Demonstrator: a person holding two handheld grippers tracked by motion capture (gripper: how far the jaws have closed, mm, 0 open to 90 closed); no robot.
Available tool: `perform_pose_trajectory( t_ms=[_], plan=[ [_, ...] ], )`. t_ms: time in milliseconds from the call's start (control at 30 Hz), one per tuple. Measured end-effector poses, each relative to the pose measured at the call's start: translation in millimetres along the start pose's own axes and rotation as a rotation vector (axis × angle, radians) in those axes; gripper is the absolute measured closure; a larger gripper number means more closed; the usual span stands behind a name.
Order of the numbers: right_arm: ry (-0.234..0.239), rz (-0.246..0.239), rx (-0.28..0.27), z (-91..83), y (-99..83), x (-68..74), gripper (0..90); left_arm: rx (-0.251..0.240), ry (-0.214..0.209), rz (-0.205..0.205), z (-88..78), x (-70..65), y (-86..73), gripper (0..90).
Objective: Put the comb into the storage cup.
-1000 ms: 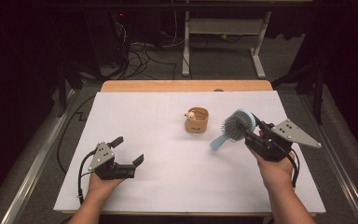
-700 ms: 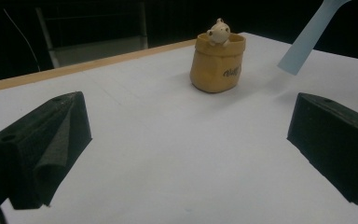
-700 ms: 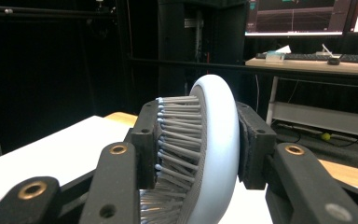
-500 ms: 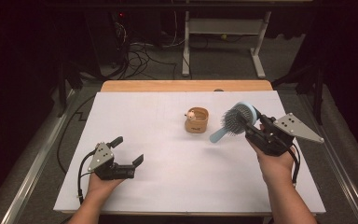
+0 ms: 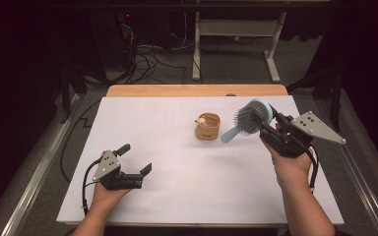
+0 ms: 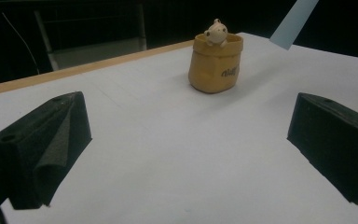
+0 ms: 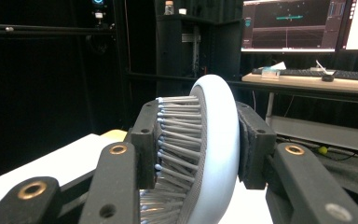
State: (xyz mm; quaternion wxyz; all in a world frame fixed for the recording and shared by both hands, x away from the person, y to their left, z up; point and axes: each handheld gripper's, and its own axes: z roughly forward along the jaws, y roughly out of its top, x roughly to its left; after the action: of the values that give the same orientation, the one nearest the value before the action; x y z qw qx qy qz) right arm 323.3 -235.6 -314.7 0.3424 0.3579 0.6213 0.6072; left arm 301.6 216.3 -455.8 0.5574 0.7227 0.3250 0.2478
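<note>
The right gripper clamps the brush by its head, one jaw on the bristles, the other on the pale blue back, so the handle juts free toward the pouch; my guess is the handle goes in there. The left gripper rests low on the table, jaws wide apart and empty, aimed at the pouch. The left gripper view shows a small figure peeking from the pouch; the right gripper view shows monitors behind.

Right hand-held gripper clamps blue hairbrush above table; left hand-held gripper open, resting.
</note>
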Motion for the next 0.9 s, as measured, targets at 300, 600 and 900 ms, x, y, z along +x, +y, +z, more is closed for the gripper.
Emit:
perform_pose_trajectory(
  t_ms=[300, 600, 900],
  plan=[
    [0.001, 0.000, -0.009, 11.9, 9.3, 1.9, 59.6, 0.004, 0.001, -0.004, -0.1, 0.9, -0.1, 0.4],
    [-0.001, 0.005, -0.011, 27.5, 14.6, 3.3, 59.6, 0.011, 0.002, -0.007, 0.3, 1.0, -0.6, 0.5],
    [-0.007, 0.000, -0.008, 44.8, 16.4, 3.9, 59.6, 0.003, -0.005, -0.003, -0.4, 0.8, -0.1, 0.5]
  ],
)
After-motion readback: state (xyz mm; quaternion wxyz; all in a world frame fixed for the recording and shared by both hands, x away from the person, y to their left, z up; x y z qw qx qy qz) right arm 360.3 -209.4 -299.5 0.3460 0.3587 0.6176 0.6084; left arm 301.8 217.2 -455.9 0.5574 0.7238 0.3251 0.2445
